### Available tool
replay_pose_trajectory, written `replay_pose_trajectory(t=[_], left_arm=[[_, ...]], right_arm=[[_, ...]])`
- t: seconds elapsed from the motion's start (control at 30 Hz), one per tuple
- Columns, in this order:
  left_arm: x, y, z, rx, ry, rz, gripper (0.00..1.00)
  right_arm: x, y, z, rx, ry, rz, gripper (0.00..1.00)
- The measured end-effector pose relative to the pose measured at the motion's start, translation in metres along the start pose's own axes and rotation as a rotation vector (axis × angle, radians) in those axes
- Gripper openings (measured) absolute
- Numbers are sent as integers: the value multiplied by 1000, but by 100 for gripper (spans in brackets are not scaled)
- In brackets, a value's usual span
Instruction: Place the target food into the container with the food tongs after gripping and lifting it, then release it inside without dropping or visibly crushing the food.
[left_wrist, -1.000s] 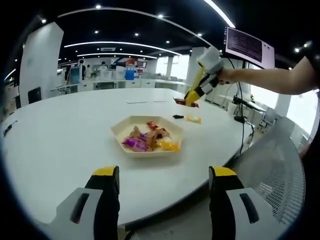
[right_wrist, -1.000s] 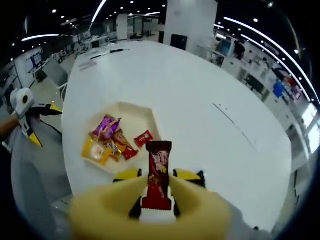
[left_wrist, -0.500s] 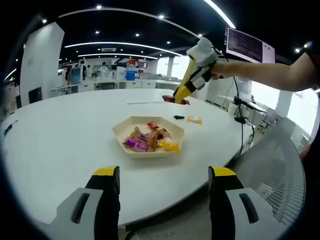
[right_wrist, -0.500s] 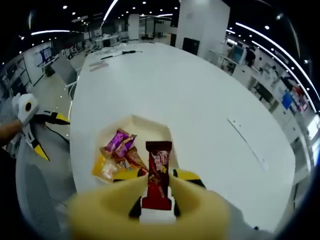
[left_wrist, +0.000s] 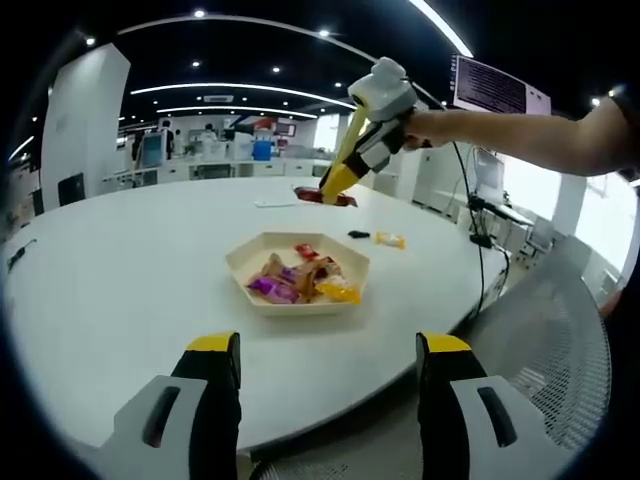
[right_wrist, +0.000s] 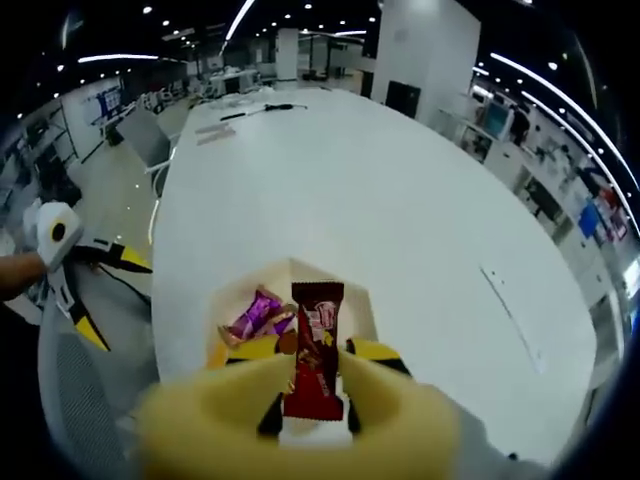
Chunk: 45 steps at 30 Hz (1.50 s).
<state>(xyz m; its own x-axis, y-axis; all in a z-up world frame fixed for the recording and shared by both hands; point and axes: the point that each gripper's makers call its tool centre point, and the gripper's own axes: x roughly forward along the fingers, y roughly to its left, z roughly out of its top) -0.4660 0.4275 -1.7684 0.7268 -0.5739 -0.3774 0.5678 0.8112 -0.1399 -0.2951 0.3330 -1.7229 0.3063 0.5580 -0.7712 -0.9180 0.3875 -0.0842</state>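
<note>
A cream hexagonal tray (left_wrist: 240, 262) holding several wrapped candies sits on the white round table (left_wrist: 120, 270). My left gripper (left_wrist: 328, 348) hangs open off the table's near edge, with nothing between its jaws. My right gripper (left_wrist: 333, 190) is held in the air beyond the tray, shut on a red candy bar (left_wrist: 338, 199). In the right gripper view the red candy bar (right_wrist: 317, 325) stands upright in my right gripper (right_wrist: 317, 352), directly above the tray (right_wrist: 300, 272), whose near part is hidden by the jaws. My left gripper (right_wrist: 112, 298) shows at the left, off the table.
A yellow candy (left_wrist: 388, 240) and a small dark item (left_wrist: 356, 234) lie on the table right of the tray. A grey mesh chair (left_wrist: 545, 340) stands at the right, another chair (right_wrist: 148, 135) by the far edge. A monitor (left_wrist: 498, 92) hangs behind the person's arm (left_wrist: 530, 150).
My right gripper has carried the candy bar up and left, from beside the loose candies to over the tray. The left gripper has stayed still and open.
</note>
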Motion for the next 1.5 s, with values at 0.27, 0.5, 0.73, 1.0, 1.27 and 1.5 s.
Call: replay_pose_trajectory(t=[0.27,0.5,0.73,1.0,1.27,1.5], left_arm=[[0,1,1,-2,-9,4,68],[0,1,1,-2,-10,5,68],[0,0,1,0,-8,4,68],[0,-1,0,3,0,1,68],[0,-1,-1,3,7,-4,68],[0,0,1,12,-6,5,71]], right_arm=[[3,6,32,-75,-112,19,30],[1,2,20,-57,-74,18,30],[-8,-12,8,-16,-72,-23,30],[-22,-23,-19,25,-62,-48,31],[-38,-40,-51,65,-35,-80,31],[-48,-63,-79,100,-23,-116,31]])
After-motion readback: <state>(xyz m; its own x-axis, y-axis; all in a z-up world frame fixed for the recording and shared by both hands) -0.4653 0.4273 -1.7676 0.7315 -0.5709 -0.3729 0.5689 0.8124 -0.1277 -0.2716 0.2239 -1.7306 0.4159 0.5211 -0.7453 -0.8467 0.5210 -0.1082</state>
